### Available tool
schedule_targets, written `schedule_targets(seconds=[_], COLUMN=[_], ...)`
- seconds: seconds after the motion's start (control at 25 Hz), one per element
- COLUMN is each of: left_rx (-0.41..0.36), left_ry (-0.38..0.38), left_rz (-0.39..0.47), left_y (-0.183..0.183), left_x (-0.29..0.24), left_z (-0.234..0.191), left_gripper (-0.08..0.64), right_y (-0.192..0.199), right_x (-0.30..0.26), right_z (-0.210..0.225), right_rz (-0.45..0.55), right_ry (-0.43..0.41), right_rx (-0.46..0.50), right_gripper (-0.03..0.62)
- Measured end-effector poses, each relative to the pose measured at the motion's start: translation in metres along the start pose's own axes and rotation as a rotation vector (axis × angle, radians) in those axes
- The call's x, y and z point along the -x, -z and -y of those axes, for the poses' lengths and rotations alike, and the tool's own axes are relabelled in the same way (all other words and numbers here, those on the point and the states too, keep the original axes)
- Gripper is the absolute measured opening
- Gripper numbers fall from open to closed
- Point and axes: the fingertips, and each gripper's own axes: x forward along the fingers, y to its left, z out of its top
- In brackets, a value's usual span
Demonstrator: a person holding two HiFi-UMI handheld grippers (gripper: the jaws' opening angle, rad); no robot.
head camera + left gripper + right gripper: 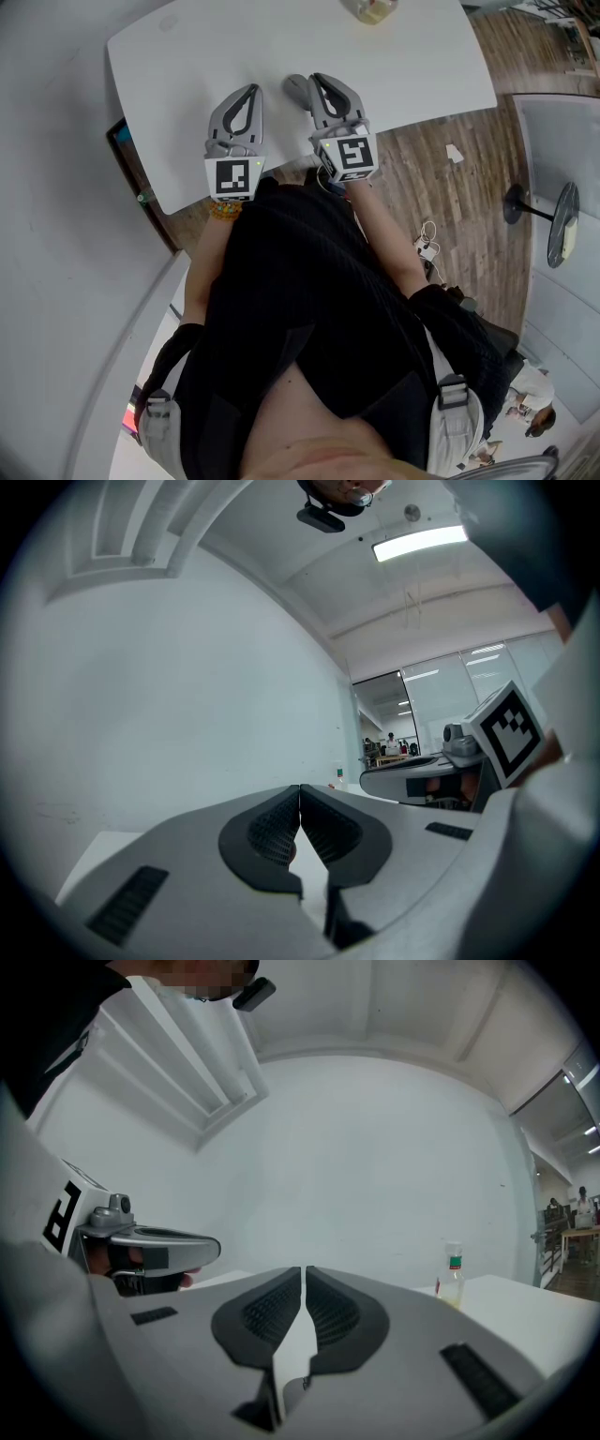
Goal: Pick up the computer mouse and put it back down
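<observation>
The white desk [412,66] carries a grey mouse [295,90], which lies flat near its front edge. Both grippers reach over that edge, side by side and level.

The right gripper [304,1271] has its jaws drawn together, with only a hairline gap between the ribbed pads. Nothing sits between them, only bare desk beyond. In the head view the mouse is just beside this gripper's tips, on their left and partly covered by the jaw. Whether the two touch cannot be told. The mouse is not held.

The left gripper [300,791] is fully closed, tips meeting, and empty. It is a little apart from the mouse, on the mouse's other side, so the mouse lies between the two grippers.

A small clear bottle [452,1277] stands upright at the far side of the desk, well apart from the mouse and both grippers.
</observation>
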Motion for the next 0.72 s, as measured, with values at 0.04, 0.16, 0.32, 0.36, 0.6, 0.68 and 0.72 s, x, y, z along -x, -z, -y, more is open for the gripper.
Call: schedule_targets(seconds=[0.04,0.16,0.32,0.36,0.6,0.68,0.72], left_rx=[-0.003,-0.002,-0.003,-0.003,-0.006,-0.004,0.0], left_ry=[0.001,0.004,0.003,0.003,0.007,0.007,0.005], left_rz=[0.001,-0.002,-0.003,-0.003,-0.006,-0.007,-0.01], left_y=[0.0,0.001,0.0,0.0,0.001,0.001,0.001], left_x=[0.0,0.001,0.0,0.0,0.0,0.0,0.0], left_z=[0.0,0.002,0.001,0.001,0.002,0.002,0.002], left_gripper=[0.014,0.014,0.014,0.014,0.014,0.014,0.014], right_y=[0.0,0.002,0.003,0.003,0.005,0.006,0.006], right_x=[0.0,0.002,0.003,0.003,0.003,0.004,0.004], right_z=[0.0,0.002,0.007,0.008,0.012,0.015,0.016], right_rz=[-0.001,-0.006,-0.012,-0.013,-0.025,-0.025,-0.025], right_ry=[0.001,0.003,0.009,0.01,0.01,0.017,0.02], right_rx=[-0.001,-0.002,-0.008,-0.011,-0.03,-0.03,-0.031], right_gripper=[0.037,0.035,0.031,0.031,0.026,0.026,0.026])
